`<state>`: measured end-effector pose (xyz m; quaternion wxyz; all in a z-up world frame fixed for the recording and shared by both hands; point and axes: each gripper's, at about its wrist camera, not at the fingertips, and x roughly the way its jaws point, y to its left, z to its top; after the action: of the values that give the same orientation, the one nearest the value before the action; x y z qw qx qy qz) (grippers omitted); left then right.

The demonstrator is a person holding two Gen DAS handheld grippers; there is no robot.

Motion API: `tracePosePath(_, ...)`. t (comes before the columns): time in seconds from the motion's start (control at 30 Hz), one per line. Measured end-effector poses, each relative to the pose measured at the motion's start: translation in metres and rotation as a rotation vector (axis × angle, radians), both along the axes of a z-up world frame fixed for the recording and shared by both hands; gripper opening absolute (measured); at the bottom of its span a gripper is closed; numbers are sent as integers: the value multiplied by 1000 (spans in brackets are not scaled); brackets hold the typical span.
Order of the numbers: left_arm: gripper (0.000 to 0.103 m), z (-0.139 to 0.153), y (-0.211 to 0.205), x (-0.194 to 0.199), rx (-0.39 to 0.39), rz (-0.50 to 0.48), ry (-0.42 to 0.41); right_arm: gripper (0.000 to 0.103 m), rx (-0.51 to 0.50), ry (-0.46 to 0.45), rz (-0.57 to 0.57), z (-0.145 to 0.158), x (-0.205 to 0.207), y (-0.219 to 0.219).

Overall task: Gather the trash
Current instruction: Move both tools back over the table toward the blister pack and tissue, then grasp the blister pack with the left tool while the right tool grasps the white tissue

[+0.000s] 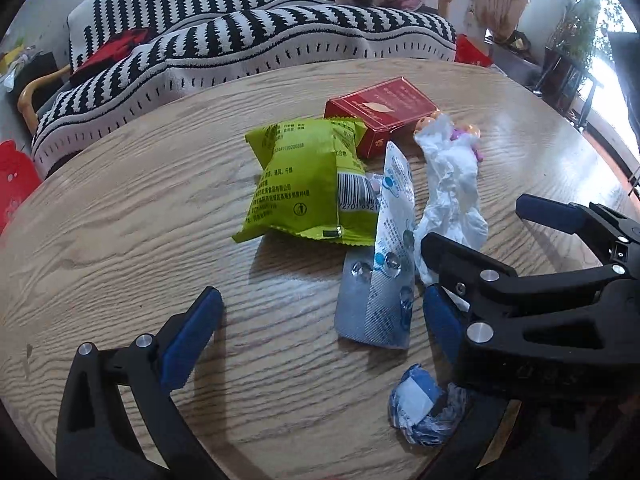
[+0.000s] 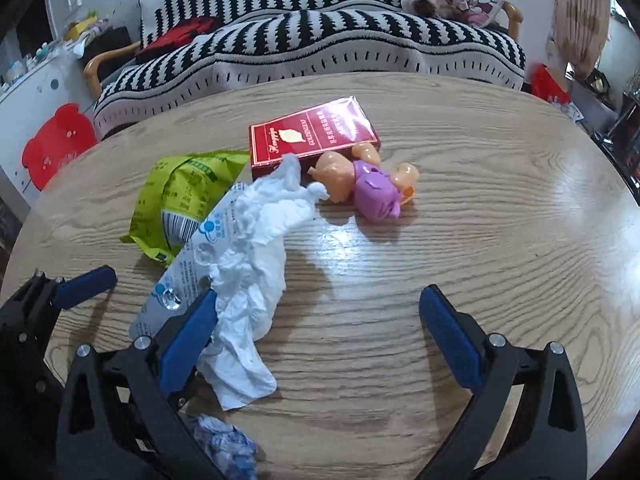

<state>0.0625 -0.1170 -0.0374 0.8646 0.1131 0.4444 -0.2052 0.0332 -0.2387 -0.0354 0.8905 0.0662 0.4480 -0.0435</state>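
On the round wooden table lie a green snack bag, a silver blister pack, a crumpled white tissue and a blue-white wrapper ball. My left gripper is open just above the table, with the blister pack's near end between its fingers, close to the right one. My right gripper is open too. Its left pad rests against the tissue, whose near end lies between the fingers. The wrapper ball sits under that left finger. One left gripper finger shows at the left.
A red box and a small doll in purple lie behind the tissue. Bare wood stretches to the right. A black-and-white striped sofa stands behind the table, and a red stool to the left.
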Motion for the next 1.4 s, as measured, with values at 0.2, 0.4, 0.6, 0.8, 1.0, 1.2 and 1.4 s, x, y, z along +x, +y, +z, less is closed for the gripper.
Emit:
tracePosePath(0.2,97,0,-5,7,0,-39,-1,96,-16,-2,-34,-1,-1,-18)
tracePosePath(0.4,97,-1,-8,15,-2,-59,0,97,-23,0,-54,-1,-7,-39)
tracePosePath(0.6,97,-1,-7,14,0,-55,0,97,-47,11,-56,-2,-6,-34)
tracePosePath(0.8,97,0,-6,15,-3,-37,2,98,-54,18,-59,-3,-4,-31)
tracePosePath(1.0,97,0,-6,15,-3,-37,1,98,-54,18,-60,-3,-2,-29)
tracePosePath(1.2,97,0,-6,15,0,-38,-1,98,-53,17,-53,-2,-2,-29)
tracePosePath(1.4,97,0,-6,15,0,-39,-1,98,-55,17,-46,-3,-3,-30)
